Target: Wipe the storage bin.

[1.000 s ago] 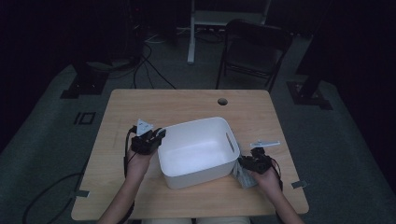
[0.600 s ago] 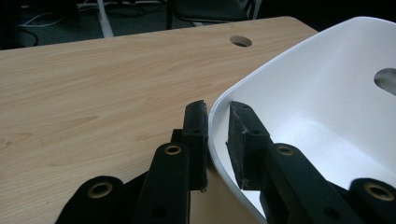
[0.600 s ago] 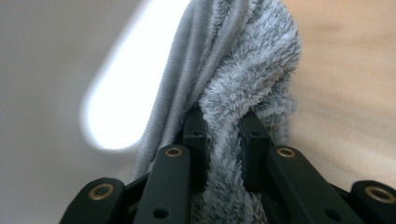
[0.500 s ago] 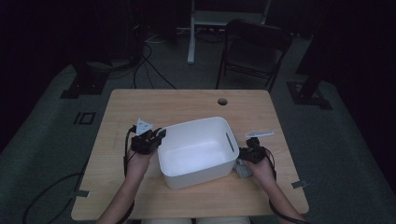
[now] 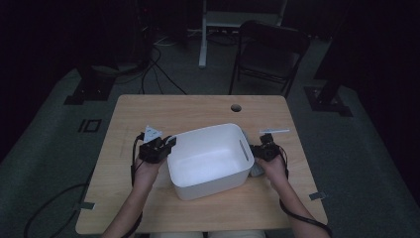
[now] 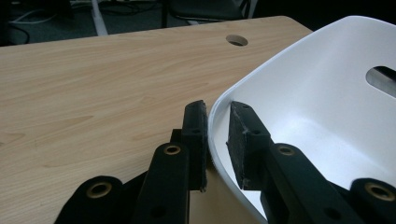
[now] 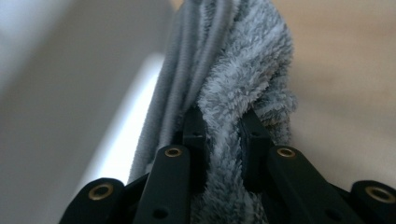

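Observation:
A white plastic tub stands in the middle of the wooden table. My left gripper is at the tub's left rim. In the left gripper view the jaws straddle the tub's rim, one pad outside and one inside, closed on the wall. My right gripper is beside the tub's right wall, shut on a grey fluffy cloth. In the right gripper view the cloth bunches up between the pads of that gripper, with the blurred white tub wall at its left.
A round cable hole sits near the table's far edge. A dark chair and a white stand leg are on the floor beyond the table. Cables lie on the floor at the left.
My right gripper has carried the grey cloth from the tub's near right corner farther up the table, to the tub's right wall. The left gripper has kept its place on the rim.

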The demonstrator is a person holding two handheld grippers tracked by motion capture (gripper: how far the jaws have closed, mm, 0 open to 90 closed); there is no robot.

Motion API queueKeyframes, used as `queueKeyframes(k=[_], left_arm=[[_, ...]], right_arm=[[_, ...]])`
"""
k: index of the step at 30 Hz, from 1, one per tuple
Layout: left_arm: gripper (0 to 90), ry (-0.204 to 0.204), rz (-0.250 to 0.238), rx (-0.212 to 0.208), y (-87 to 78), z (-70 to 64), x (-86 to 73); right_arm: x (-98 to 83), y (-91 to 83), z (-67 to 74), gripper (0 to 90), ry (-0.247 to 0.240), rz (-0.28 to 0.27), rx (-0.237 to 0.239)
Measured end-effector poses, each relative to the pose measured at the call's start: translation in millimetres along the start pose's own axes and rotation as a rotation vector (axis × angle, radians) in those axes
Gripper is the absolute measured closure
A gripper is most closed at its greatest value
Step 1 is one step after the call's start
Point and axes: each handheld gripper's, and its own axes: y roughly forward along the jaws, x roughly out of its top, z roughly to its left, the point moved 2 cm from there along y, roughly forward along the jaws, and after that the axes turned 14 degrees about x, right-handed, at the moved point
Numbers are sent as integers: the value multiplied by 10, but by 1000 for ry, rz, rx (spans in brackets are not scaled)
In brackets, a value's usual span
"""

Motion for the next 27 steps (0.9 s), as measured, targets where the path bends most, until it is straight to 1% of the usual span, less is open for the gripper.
queueKeyframes(k=[2,4,6,7,9,10,12,16,17,19,21,23,24,26,27], left_arm=[[774,1,1,-3,3,0,2],[774,3,4,7,4,-5,7],[774,0,2,10,3,-3,3],[774,1,1,10,3,-2,3],[773,2,2,17,3,-9,5],[773,1,2,18,3,-10,5],[773,2,3,16,3,-9,6],[773,-1,3,17,2,-7,4],[773,0,3,16,1,-7,4],[773,-1,3,12,0,-2,1],[773,-1,4,10,0,2,2],[772,0,4,10,0,2,2],[773,1,4,9,0,3,2],[773,4,3,8,2,1,3],[773,4,3,8,3,0,4]], right_arm=[[117,-39,37,771,-14,-32,9],[183,-11,73,773,-44,-14,-25],[174,25,59,774,-37,-25,-24],[169,35,43,774,-33,-22,-23],[146,68,7,774,-19,-9,-20],[139,84,-8,774,-11,6,-22],[146,89,-25,773,-4,11,-16],[158,95,-28,773,-14,29,-22],[158,93,-38,772,-7,28,-16],[184,79,-42,770,-14,30,-15],[243,49,-21,769,-20,12,-11],[321,-10,10,768,-28,-21,2],[376,-58,42,767,-40,-49,14],[446,-119,90,767,-61,-86,30],[464,-123,110,767,-80,-85,20]])
